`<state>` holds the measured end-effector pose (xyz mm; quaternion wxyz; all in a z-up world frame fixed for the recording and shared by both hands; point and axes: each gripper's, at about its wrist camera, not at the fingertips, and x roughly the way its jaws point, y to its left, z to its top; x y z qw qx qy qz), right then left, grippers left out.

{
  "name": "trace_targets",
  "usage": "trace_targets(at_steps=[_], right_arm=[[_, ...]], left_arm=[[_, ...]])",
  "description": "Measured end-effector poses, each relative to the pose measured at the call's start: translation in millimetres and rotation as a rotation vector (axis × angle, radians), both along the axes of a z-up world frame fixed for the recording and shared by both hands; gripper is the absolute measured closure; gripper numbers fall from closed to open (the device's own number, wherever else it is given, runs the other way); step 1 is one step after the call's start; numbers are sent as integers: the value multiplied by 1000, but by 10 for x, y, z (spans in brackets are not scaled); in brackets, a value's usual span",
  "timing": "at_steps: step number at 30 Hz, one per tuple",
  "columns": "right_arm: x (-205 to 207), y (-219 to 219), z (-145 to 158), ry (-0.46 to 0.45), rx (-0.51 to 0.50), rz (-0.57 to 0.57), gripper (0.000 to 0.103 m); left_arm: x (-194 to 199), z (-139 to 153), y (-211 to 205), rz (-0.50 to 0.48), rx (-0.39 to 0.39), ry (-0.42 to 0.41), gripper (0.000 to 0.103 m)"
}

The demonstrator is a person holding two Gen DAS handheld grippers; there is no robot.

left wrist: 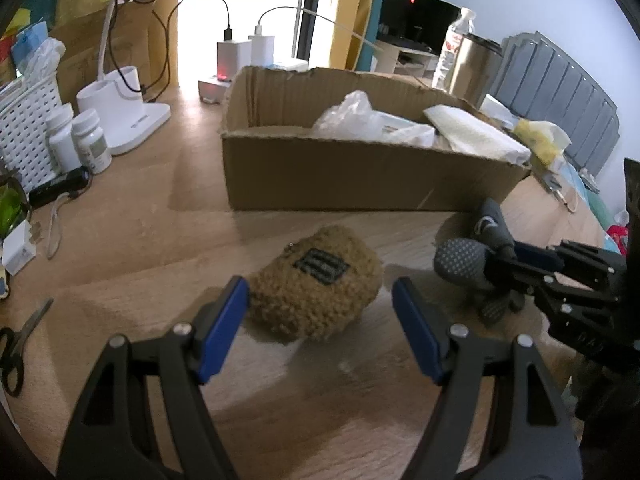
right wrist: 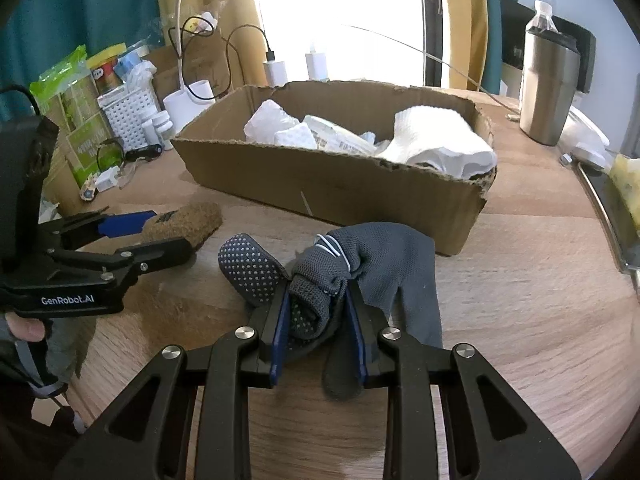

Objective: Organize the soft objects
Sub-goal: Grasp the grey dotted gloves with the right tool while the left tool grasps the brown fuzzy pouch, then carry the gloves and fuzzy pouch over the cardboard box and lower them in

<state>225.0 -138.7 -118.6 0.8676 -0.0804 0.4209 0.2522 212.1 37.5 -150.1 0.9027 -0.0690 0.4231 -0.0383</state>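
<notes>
A fuzzy brown pouch (left wrist: 316, 282) with a dark square patch lies on the wooden table; it also shows in the right wrist view (right wrist: 182, 222). My left gripper (left wrist: 320, 320) is open, its blue pads on either side of the pouch, not closed on it. My right gripper (right wrist: 320, 320) is shut on a bundle of grey dotted socks (right wrist: 320, 276), which rests on the table. The socks show at the right of the left wrist view (left wrist: 460, 260). An open cardboard box (left wrist: 360, 176) stands behind, also in the right wrist view (right wrist: 320, 184), holding white paper and plastic.
White bottles (left wrist: 80, 140), a white basket (left wrist: 24, 128), a lamp base (left wrist: 132, 120) and chargers (left wrist: 236, 56) stand at the left back. Scissors (left wrist: 20, 344) lie at the left edge. A steel tumbler (right wrist: 550, 88) stands right of the box.
</notes>
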Motion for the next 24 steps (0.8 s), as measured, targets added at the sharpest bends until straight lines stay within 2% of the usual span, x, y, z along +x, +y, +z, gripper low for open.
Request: trace_targets(at_steps=[3, 4, 9, 21, 23, 24], right_arm=[[-6, -3, 18, -4, 4, -1, 75], [-8, -7, 24, -5, 6, -2, 75], [-21, -18, 54, -13, 19, -8, 75], [-28, -80, 90, -19, 34, -6, 75], [-23, -78, 93, -20, 36, -1, 75], [-20, -80, 92, -19, 38, 0, 75]], left_arm=[[-15, 20, -22, -11, 3, -13, 32], [-23, 31, -30, -18, 4, -19, 45], [-45, 66, -98, -61, 26, -28, 51], [7, 53, -163, -66, 39, -22, 50], [29, 39, -172, -65, 40, -18, 47], [41, 30, -176, -65, 40, -13, 41]])
